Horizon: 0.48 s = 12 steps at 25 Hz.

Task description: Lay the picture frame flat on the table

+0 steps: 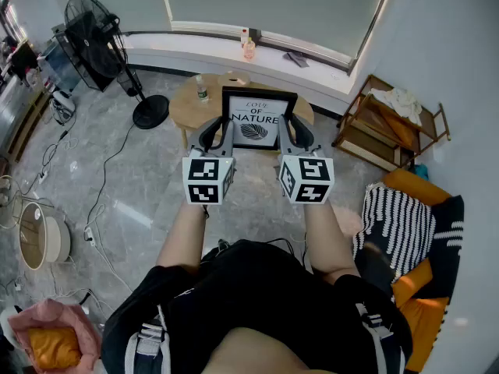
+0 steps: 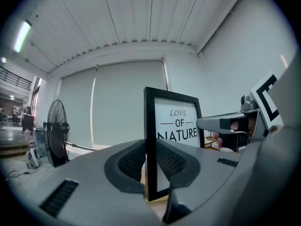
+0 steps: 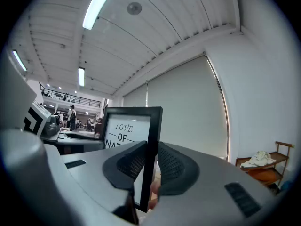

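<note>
A black picture frame with a white "LOVE OF NATURE" print stands roughly upright over the round wooden table, its print facing me. My left gripper is shut on its left edge, and my right gripper is shut on its right edge. In the left gripper view the frame sits pinched between the ribbed pads of the left gripper, its lower edge just above the wood. The right gripper view shows the frame's side bar clamped in the right gripper.
A small bottle stands on the table's far left part. A black floor fan is to the left, a wooden rack and a striped cushion to the right. Cables run over the floor at left.
</note>
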Motion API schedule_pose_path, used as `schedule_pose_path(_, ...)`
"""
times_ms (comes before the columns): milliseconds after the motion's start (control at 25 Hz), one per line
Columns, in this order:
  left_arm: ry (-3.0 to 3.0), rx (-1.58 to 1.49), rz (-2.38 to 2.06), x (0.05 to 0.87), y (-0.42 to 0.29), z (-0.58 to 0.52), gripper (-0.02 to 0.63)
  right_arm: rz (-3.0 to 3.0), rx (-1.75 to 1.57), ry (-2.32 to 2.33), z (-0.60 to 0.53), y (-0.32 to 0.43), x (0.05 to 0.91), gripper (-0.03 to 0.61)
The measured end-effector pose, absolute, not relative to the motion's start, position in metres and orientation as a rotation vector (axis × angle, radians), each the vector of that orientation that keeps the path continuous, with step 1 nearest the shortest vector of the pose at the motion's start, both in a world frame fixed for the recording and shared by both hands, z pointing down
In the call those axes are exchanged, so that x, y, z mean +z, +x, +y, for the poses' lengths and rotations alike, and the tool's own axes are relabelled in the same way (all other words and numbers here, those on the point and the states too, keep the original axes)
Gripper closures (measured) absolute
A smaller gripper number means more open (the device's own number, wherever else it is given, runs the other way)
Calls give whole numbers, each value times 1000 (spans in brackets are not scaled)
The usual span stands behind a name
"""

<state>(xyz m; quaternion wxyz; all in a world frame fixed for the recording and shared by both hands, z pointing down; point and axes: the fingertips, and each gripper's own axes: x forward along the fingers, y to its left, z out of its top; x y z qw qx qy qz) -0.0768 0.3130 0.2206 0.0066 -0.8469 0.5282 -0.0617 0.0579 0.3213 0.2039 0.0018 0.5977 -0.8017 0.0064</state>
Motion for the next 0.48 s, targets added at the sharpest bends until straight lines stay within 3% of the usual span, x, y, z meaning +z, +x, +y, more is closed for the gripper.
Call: schedule_pose_path(480,-2670,-195,1652,228,-98,305,531,-2533,66,1881,313,37,211,491)
